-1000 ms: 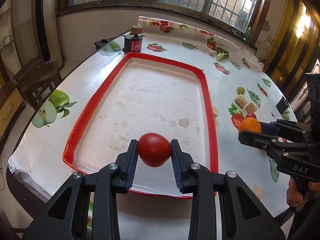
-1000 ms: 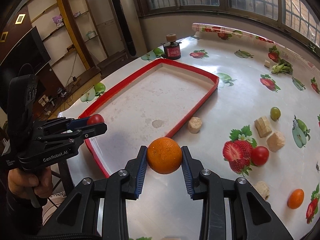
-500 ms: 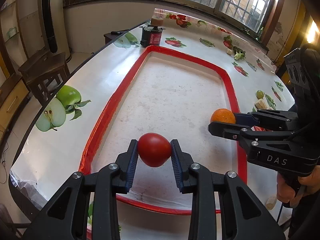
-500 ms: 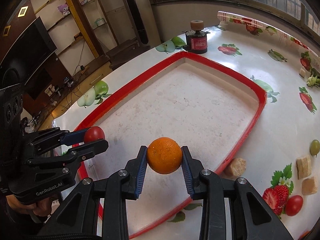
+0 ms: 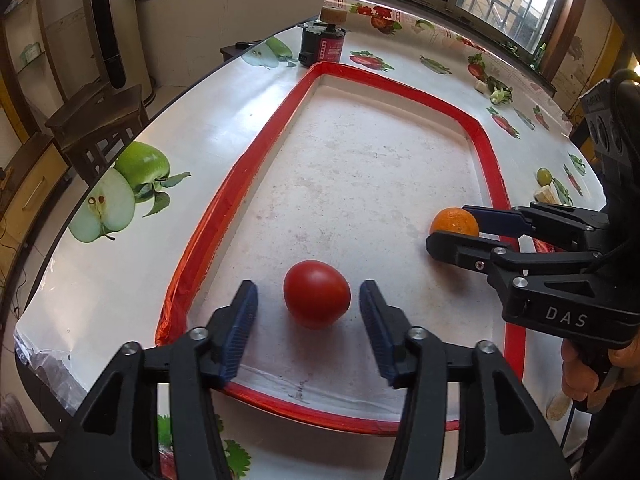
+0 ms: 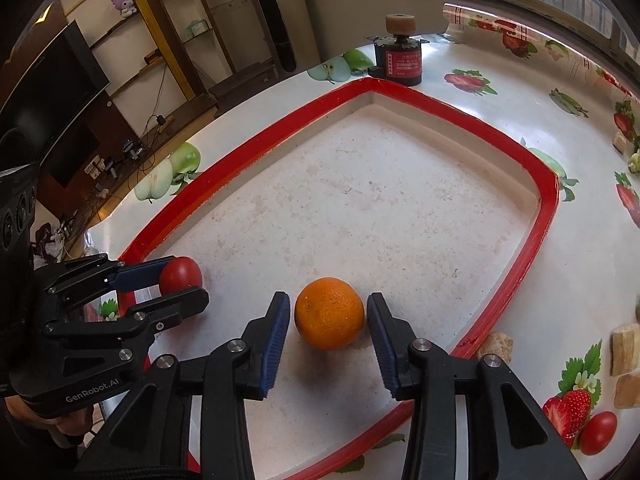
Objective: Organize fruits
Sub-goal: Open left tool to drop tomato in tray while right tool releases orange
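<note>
- Your left gripper (image 5: 308,300) has just been opening: its blue pads (image 5: 240,324) stand clear of the tomato (image 5: 317,294) on both sides, so the fruit is released, though it sits between them.
- The tomato rests on the pale floor of the red-rimmed tray (image 5: 224,216), near the tray's front rim, straight ahead of your left tongs.
- Your right gripper (image 6: 328,320) has also just been opening: a thin gap shows on each side between the pads (image 6: 276,336) and the orange (image 6: 329,313), so nothing is clenched there either.
- The orange lies on the tray floor between your right fingers, with the tray's right rim off to the right of that gripper.
- From your left camera, the right gripper (image 5: 452,232) reaches in from the right with the orange (image 5: 455,221) at its tips, well apart from the tomato.
- From your right camera, the left gripper (image 6: 180,284) comes in from the left with the tomato (image 6: 181,275) at its tips.
- Beyond the tray's far corner stands a black and red cylinder with a cork-coloured top (image 6: 398,56).
- Right of your right tongs, outside the tray, lie a small tomato (image 6: 598,432) and pale chunks (image 6: 625,346) on the fruit-print tablecloth (image 6: 480,120).
</note>
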Demonstrator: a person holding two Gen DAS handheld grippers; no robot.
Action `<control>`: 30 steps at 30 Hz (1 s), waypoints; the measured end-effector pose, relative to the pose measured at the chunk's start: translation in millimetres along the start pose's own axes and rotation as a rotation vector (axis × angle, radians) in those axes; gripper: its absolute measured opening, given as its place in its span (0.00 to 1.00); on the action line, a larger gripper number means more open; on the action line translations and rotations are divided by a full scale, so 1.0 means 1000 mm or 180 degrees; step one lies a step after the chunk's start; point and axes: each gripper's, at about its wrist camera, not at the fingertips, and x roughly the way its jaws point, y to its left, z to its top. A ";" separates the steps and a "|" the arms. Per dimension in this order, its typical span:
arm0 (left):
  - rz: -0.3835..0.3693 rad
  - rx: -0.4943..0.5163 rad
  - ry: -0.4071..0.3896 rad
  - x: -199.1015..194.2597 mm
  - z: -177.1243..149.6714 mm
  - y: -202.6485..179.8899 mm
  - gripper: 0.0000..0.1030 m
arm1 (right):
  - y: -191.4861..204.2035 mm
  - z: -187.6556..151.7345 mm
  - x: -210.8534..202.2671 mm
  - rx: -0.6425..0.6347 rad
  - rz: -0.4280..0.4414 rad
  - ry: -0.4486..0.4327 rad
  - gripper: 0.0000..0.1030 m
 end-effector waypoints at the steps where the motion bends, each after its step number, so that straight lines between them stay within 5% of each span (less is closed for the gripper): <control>1: -0.0003 -0.0001 -0.0022 -0.003 -0.001 0.000 0.57 | 0.001 0.000 -0.002 -0.0009 -0.0016 -0.0018 0.50; 4: 0.0002 0.0001 -0.0065 -0.011 -0.002 -0.001 0.57 | 0.001 -0.001 -0.012 -0.0017 -0.0042 -0.0096 0.55; 30: -0.0301 0.0173 -0.0288 -0.055 -0.019 -0.058 0.57 | -0.039 -0.079 -0.113 0.0405 -0.0257 -0.0496 0.56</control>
